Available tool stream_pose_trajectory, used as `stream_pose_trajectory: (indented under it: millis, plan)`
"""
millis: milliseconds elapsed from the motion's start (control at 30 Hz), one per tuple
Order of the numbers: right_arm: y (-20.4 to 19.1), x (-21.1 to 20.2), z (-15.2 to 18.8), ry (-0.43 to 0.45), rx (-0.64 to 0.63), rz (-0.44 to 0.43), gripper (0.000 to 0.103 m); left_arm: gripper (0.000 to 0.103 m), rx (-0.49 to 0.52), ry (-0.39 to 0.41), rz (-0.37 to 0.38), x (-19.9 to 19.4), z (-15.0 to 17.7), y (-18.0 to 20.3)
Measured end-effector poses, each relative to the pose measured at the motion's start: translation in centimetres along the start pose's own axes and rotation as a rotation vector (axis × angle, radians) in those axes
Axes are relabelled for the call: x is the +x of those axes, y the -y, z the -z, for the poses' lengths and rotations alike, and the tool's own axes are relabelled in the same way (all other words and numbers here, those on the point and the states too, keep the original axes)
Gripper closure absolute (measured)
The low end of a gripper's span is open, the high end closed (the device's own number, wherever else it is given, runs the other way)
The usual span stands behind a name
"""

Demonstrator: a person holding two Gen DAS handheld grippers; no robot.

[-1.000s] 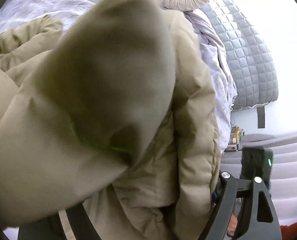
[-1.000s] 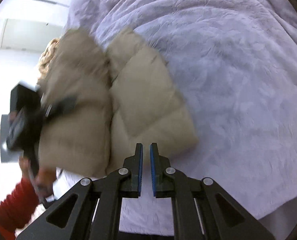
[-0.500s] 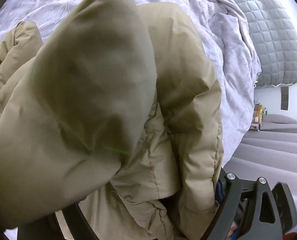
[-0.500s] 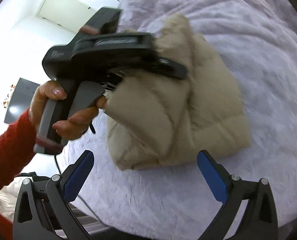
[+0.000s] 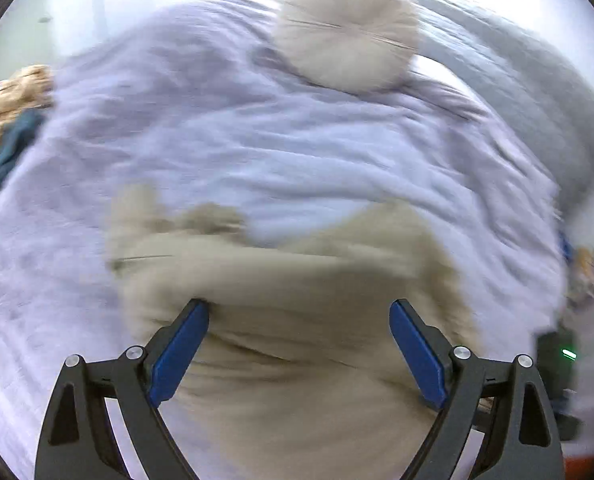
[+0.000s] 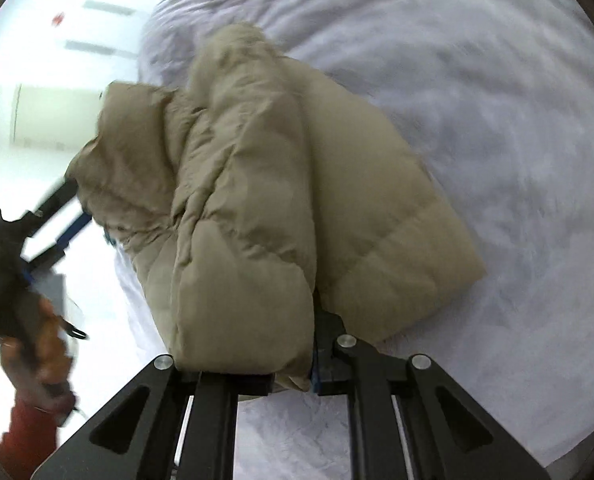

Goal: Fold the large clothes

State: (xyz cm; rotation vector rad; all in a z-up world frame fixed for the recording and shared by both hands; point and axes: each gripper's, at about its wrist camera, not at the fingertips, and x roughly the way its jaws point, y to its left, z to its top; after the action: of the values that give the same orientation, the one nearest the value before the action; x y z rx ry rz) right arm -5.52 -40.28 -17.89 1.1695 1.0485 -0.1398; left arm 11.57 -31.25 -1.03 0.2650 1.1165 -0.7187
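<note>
A beige padded jacket [image 6: 273,184] lies bunched and partly folded on a lilac bed cover [image 6: 477,80]. My right gripper [image 6: 297,376] is shut on the jacket's near edge, with the fabric draped over its left finger. In the left wrist view the jacket [image 5: 297,320] lies blurred just ahead of my left gripper [image 5: 299,344], which is open with its blue pads [image 5: 181,348] wide apart and nothing between them. The left gripper also shows at the left edge of the right wrist view [image 6: 1,264], held by a hand in a red sleeve.
A round cream pillow [image 5: 347,30] sits at the head of the bed. A grey quilted cover [image 5: 537,92] lies at the right. A tan and dark blue garment pile [image 5: 5,120] rests at the bed's left edge. White wall lies beyond the bed.
My left gripper let go of the jacket and pulled back, now open. My right gripper, open half a second ago, has closed on the jacket's near edge.
</note>
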Motion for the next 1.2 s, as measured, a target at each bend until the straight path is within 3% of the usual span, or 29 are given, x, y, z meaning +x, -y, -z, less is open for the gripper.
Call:
stream_pose_trajectory:
  millis: [67,133,300,467,500,600,833,1000,1200]
  plan:
    - [1.3,0.3,0.0,-0.012,0.064,-0.037,0.090,0.011,-0.018,0.007,-0.025,1.7,0.1,-1.7]
    - [2.0,0.4,-0.2,-0.018,0.096,-0.052,0.090,0.011,-0.020,-0.003,-0.027,4.4,-0.2,-1.0]
    - [3.5,0.3,-0.6,-0.018,0.119,-0.044,0.090,0.011,0.023,-0.044,-0.063,9.7,-0.5,-0.3]
    - [3.7,-1.6,-1.3,-0.050,0.124,-0.030,0.088,0.008,0.069,-0.065,-0.117,12.3,-0.1,1.1]
    - [3.0,-2.7,-1.6,-0.051,0.091,-0.003,0.084,0.008,0.067,-0.067,-0.118,12.2,-0.1,1.0]
    - [1.3,-4.9,-3.2,-0.028,-0.027,0.082,0.084,0.008,0.047,-0.076,-0.107,12.3,-0.2,0.5]
    - [-2.7,-8.7,-5.7,0.090,-0.240,0.124,0.084,0.008,0.054,-0.100,-0.112,11.9,-0.1,-0.2]
    - [-5.0,-4.5,-7.3,0.049,-0.316,0.107,0.084,0.008,0.058,-0.107,-0.123,11.5,0.2,-0.5]
    - [-5.5,1.6,-7.9,-0.017,-0.429,0.256,0.084,0.008,0.066,-0.112,-0.142,11.3,0.3,-0.5]
